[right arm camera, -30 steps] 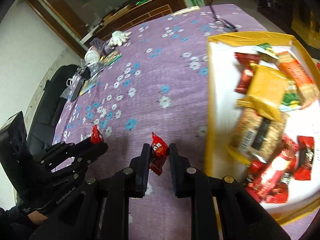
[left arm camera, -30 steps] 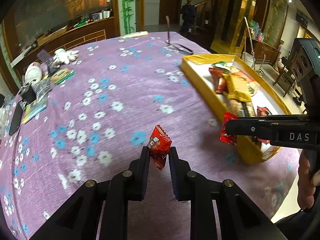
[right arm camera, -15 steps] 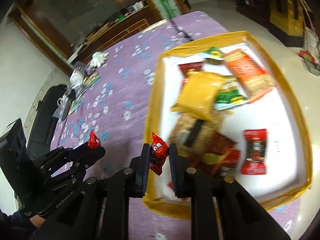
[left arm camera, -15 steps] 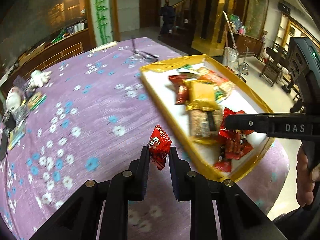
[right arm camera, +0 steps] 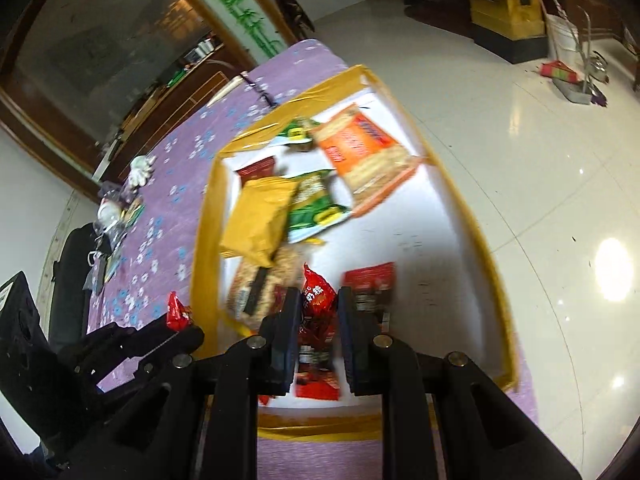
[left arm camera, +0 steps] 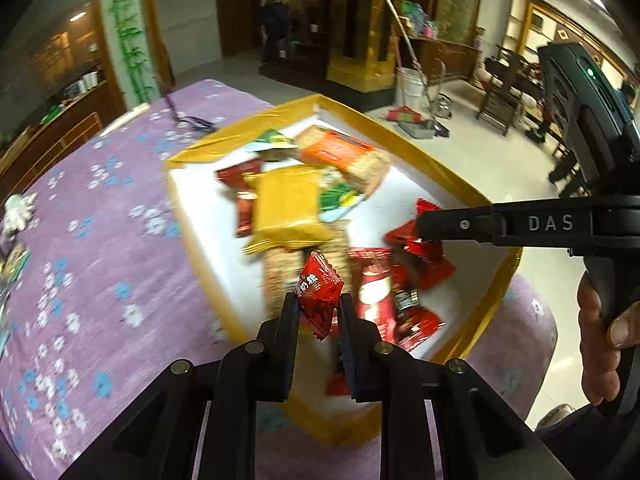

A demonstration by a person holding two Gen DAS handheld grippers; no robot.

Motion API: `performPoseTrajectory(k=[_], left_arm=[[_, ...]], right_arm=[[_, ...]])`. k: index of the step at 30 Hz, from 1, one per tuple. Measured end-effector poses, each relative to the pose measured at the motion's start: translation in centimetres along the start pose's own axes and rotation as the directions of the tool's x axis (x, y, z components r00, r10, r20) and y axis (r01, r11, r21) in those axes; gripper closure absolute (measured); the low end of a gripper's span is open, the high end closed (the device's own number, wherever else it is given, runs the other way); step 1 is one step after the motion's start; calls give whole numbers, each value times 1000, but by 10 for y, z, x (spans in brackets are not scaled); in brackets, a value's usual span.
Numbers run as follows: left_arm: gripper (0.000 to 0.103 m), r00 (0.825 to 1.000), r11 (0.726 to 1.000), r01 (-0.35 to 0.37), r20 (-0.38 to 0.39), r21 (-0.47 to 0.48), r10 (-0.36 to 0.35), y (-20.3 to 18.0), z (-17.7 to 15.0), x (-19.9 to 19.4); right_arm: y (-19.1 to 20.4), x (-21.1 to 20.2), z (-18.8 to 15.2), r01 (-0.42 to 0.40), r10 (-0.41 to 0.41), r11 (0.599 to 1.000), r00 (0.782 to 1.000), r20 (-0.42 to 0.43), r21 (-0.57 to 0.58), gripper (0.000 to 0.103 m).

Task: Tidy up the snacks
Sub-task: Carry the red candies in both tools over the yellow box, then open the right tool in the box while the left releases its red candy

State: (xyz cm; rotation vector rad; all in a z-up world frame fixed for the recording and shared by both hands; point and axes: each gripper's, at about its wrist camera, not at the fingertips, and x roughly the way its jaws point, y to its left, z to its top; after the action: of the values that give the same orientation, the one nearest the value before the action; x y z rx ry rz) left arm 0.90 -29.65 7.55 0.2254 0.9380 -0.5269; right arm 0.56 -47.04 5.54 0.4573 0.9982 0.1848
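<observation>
A round table under a purple flowered cloth (left arm camera: 100, 248) fills the near ground, with a glossy pale floor (right arm camera: 520, 152) beyond its edge. On the cloth sits the yellow-rimmed tray (left arm camera: 404, 136), white inside, and it's crowded: a yellow packet (left arm camera: 286, 204), an orange biscuit pack (left arm camera: 344, 156), a green pouch (right arm camera: 316, 208) and several red wrappers. The left gripper (left arm camera: 318, 316) hangs over the tray's near end, its fingers pinching a red candy (left arm camera: 318, 288). The right gripper (right arm camera: 314, 312) is above the tray too, jaws pressed onto a second red candy (right arm camera: 316, 296). From the left camera, the right gripper's finger crosses above the red wrappers, and a hand (left arm camera: 604, 340) grips its handle.
</observation>
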Motion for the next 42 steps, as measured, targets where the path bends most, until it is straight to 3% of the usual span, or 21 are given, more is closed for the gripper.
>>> performPoseTrajectory(k=[9, 20, 28, 42], left_arm=[[84, 999, 997, 41, -36, 60, -39, -32, 13, 30], [84, 998, 998, 37, -61, 54, -34, -40, 33, 60], [83, 998, 998, 28, -49, 48, -26, -40, 35, 66], [82, 1000, 998, -6, -27, 65, 8, -46, 31, 63]], right_arm=[[-18, 6, 7, 22, -21, 1000, 1000, -14, 18, 85], [-16, 23, 32, 41, -42, 999, 999, -13, -29, 85], [-17, 38, 54, 85, -85, 995, 996, 4, -54, 85], [-10, 40, 47, 136, -129, 979, 990, 58, -152, 84]])
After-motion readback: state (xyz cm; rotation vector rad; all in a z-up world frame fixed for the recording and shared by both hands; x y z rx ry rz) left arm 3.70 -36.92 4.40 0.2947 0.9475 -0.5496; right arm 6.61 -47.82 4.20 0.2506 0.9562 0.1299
